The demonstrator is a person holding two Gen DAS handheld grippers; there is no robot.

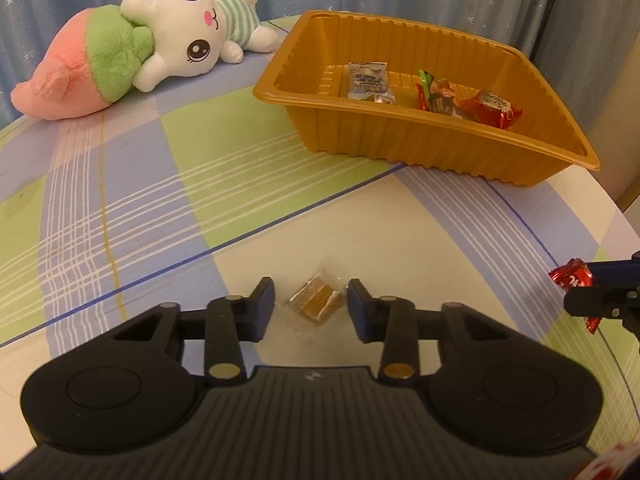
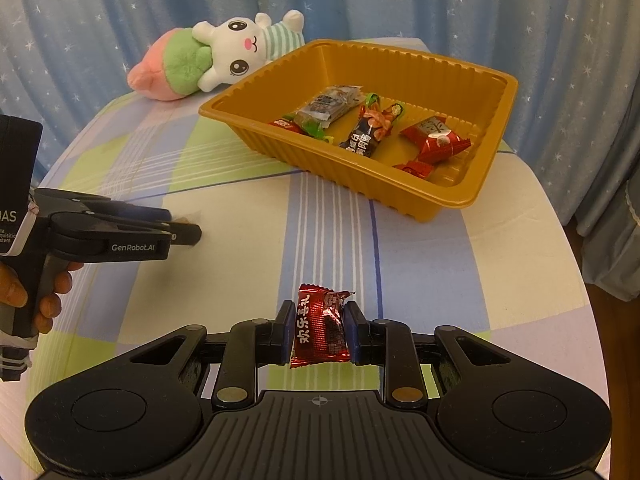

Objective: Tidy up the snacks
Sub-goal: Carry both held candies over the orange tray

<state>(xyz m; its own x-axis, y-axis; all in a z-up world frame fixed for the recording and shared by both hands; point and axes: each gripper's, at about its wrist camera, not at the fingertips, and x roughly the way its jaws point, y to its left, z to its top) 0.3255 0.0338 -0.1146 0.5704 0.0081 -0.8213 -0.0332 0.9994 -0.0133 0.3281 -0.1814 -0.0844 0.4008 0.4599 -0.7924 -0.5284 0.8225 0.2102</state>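
Note:
A small golden snack in clear wrap (image 1: 314,303) lies on the tablecloth between the fingers of my left gripper (image 1: 311,306). The jaws stand apart with slim gaps on both sides of the wrap, so the pads do not press it. My right gripper (image 2: 319,330) is shut on a red foil candy (image 2: 320,328), held just above the cloth; the same red foil candy (image 1: 570,276) shows at the right edge of the left wrist view. The orange ribbed tray (image 2: 360,184) stands farther back and holds several wrapped snacks (image 2: 372,128).
A plush bunny with a pink and green body (image 2: 216,64) lies behind the tray's left side. A person's hand (image 2: 48,292) grips the left gripper's handle. The round table's edge (image 2: 576,264) drops off at the right, with a blue star curtain behind.

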